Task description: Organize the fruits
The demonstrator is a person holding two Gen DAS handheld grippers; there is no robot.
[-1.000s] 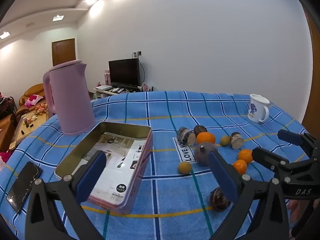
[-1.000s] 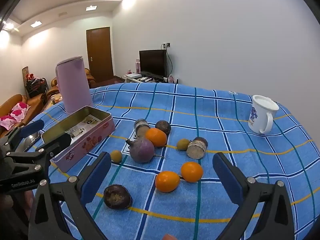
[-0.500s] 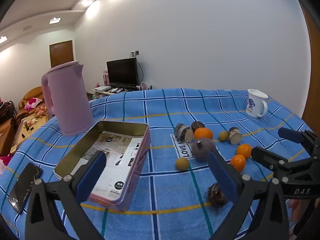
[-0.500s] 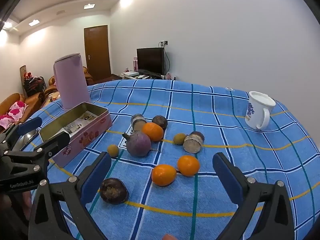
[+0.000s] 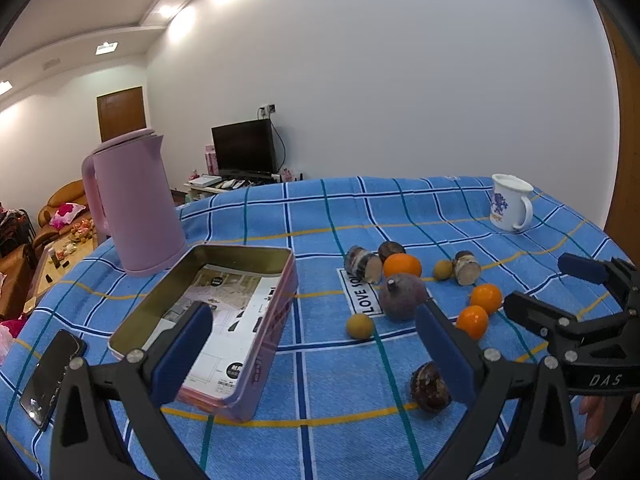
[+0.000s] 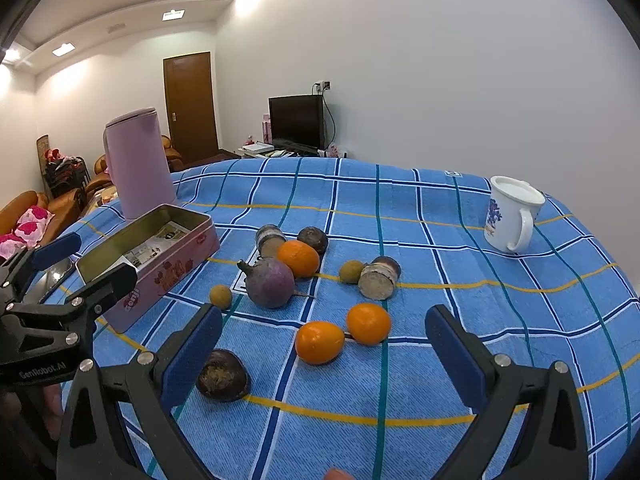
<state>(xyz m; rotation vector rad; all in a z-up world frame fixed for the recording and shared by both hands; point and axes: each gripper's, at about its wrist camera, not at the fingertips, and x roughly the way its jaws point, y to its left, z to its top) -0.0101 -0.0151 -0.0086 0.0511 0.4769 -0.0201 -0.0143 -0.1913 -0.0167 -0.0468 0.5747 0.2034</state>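
Observation:
An open pink tin box (image 5: 208, 312) (image 6: 152, 256) lies on the blue checked tablecloth (image 6: 440, 248). Fruits lie loose to its right: three oranges (image 6: 320, 342) (image 6: 368, 323) (image 6: 298, 258), a purple beet (image 6: 271, 282) (image 5: 402, 296), two small yellow fruits (image 6: 221, 295) (image 6: 351, 271), dark round fruits (image 6: 222, 375) (image 6: 313, 239) and two cut stubs (image 6: 378, 278) (image 6: 270, 240). My left gripper (image 5: 316, 354) is open and empty above the box's near right corner. My right gripper (image 6: 324, 364) is open and empty, just short of the two near oranges.
A pink kettle (image 5: 132, 204) stands behind the box. A white mug (image 6: 512, 214) stands at the far right. A phone (image 5: 52, 376) lies at the table's left edge. A sofa and TV are beyond the table.
Both grippers have tilted and eased slightly, so the table sits lower in view. Both stay open. No fruit has moved.

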